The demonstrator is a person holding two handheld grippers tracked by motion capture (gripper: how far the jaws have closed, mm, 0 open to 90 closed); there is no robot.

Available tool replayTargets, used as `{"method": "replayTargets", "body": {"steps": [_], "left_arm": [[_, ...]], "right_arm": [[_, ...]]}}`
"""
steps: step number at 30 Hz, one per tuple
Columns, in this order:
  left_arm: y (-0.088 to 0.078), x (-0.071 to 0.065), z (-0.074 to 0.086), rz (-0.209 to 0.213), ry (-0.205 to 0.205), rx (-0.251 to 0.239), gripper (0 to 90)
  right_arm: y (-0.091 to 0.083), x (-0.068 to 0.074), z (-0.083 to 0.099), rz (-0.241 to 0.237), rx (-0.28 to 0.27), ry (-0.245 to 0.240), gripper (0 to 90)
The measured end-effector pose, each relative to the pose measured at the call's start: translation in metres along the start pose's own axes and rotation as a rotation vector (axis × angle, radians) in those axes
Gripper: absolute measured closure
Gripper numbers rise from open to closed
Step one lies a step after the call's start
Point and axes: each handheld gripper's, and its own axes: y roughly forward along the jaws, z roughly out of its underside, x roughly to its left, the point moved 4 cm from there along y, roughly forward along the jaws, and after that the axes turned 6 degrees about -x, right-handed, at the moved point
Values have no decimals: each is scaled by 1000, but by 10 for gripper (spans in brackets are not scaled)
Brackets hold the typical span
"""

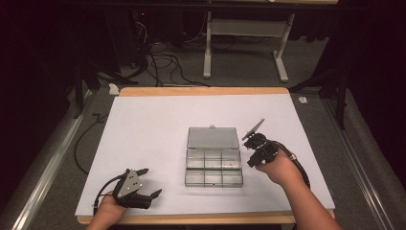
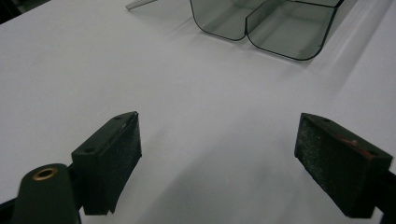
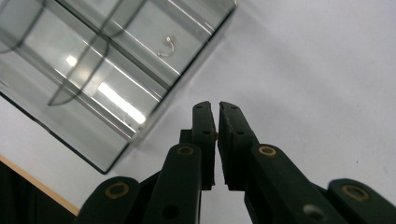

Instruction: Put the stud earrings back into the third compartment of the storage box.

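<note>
Worktop (image 1: 153, 134): white surface with a wooden edge, fills the middle of the high view. Beyond it, at the top of the frame, grey carpet, the white legs of another table (image 1: 207, 48) and a tangle of dark cables (image 1: 163, 62).

Clear plastic compartment box (image 1: 213, 165): sits just right of centre in the high view, lid (image 1: 213, 137) swung open and lying flat on the far side. The tray is split into small compartments by clear dividers. In my right claw view the box occupies the upper left of the frame (image 3: 93, 70), and one compartment near the top centre holds a small curved metal piece, hook-shaped (image 3: 166, 48); too small to identify further. In my left claw view two rounded box corners show at the top of the frame (image 2: 266, 28).

My right claw (image 1: 253, 139): right of centre in the high view, held in my right hand (image 1: 277, 167), just beside the right side of the box, apart from it. Its own view shows the jaws (image 3: 215, 140) clenched, pads nearly meeting, only a thin slit between them. Whether something tiny is caught in that slit I cannot tell.

My left claw (image 1: 152, 182): lower left of the high view, in my left hand (image 1: 107, 206), well apart from the box. Released: jaws spread wide over bare white worktop (image 2: 217, 158), gripping nothing.
</note>
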Motion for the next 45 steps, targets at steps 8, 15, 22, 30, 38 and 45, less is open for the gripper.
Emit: {"method": "replayTargets", "body": {"steps": [8,15,22,30,38,45], "left_arm": [[-1,0,0,4,-2,-8,154],[-1,0,0,5,-3,-7,154],[0,1,0,7,-7,-3,154],[0,1,0,4,-9,-2,154],[0,0,0,4,-1,-5,154],[-1,0,0,5,2,-6,154]], "right_arm": [[-7,11,-18,-2,-14,-32,865],[-1,27,-35,-13,-12,-65,865],[12,36,-45,-20,9,-91,865],[33,34,-46,-24,50,-83,865],[49,34,-47,-26,63,-81,864],[55,34,-47,-21,73,-72,861]]}}
